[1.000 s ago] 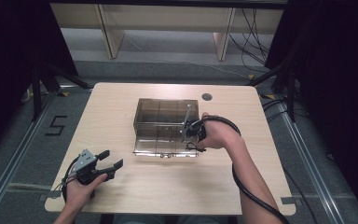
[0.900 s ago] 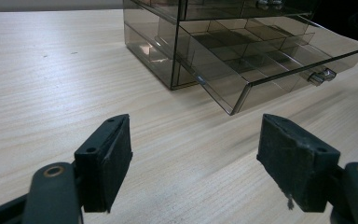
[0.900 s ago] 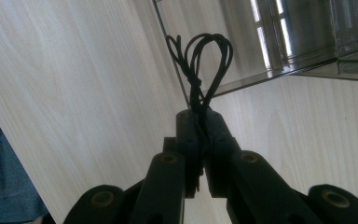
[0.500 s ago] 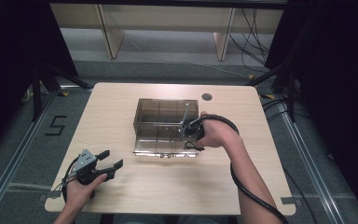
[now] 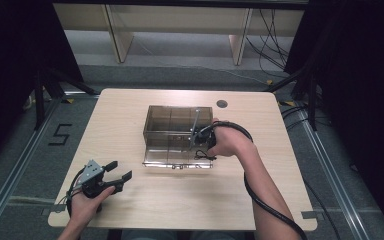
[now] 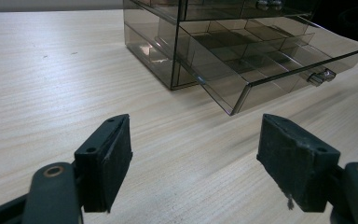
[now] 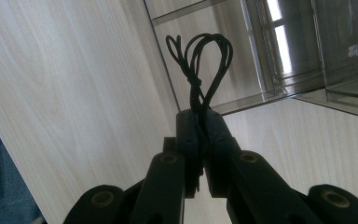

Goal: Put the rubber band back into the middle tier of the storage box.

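A smoky clear drawer box [image 5: 172, 120] stands mid-table, its bottom drawer [image 5: 172, 157] pulled out toward me. My right gripper [image 5: 200, 144] hovers over the drawer's right end, shut on a bundle of thin black cord [image 5: 204, 155]. In the right gripper view the cord's loops [image 7: 199, 60] stick out past the closed right gripper [image 7: 200, 119], above the drawer's compartments [image 7: 223, 88]. My left gripper [image 5: 120, 170] rests low at the front left of the table, open and holding nothing. From the left gripper [image 6: 198, 158], the box [image 6: 168, 51] and the open drawer [image 6: 265, 70] with its knob [image 6: 320, 77] lie ahead.
The light wooden table [image 5: 130, 115] has a round cable hole [image 5: 222, 104] at its back right. The right gripper's cable [image 5: 260, 200] trails along the person's forearm. Shelving legs and floor cables lie beyond the table's far edge.
The right gripper with the cord has edged slightly left over the open drawer. The left gripper has stayed where it was.
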Action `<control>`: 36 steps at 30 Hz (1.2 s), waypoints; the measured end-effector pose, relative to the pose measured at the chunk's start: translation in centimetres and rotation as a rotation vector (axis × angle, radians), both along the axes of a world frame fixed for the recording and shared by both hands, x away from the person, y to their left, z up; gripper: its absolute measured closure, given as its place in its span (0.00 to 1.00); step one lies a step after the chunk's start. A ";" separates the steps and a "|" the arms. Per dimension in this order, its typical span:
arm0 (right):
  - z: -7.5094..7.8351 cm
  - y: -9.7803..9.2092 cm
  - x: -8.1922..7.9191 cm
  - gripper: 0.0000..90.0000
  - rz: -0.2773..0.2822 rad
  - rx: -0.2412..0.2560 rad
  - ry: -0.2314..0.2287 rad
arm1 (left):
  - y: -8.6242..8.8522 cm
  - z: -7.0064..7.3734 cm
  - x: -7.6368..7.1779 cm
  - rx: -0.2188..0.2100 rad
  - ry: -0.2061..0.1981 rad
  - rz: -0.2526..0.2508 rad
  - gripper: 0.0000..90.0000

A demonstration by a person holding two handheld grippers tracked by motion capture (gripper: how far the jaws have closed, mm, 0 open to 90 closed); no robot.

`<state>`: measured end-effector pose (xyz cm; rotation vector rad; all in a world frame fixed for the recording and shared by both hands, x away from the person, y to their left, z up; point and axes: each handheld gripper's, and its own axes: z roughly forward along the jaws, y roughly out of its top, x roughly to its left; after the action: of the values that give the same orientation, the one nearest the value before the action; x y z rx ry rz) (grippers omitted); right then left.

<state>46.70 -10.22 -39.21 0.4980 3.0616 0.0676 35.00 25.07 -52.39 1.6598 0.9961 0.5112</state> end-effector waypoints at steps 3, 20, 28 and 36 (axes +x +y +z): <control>-0.1 0.1 0.0 0.97 -0.005 0.006 0.003 | 0.0 0.0 0.0 0.001 0.001 0.001 0.28; 0.0 0.8 0.3 0.97 0.007 -0.016 0.001 | 0.0 0.0 -0.1 0.007 0.004 0.005 0.28; -0.5 1.0 0.4 0.96 0.007 0.012 0.009 | 0.0 0.0 -0.1 0.007 0.004 0.004 0.28; -0.5 1.1 0.7 0.97 0.011 -0.010 0.001 | 0.0 0.0 -0.1 0.007 0.004 0.004 0.28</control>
<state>47.40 -9.11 -39.75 0.4815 3.0646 0.0525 34.93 25.04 -52.34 1.6662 1.0016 0.5148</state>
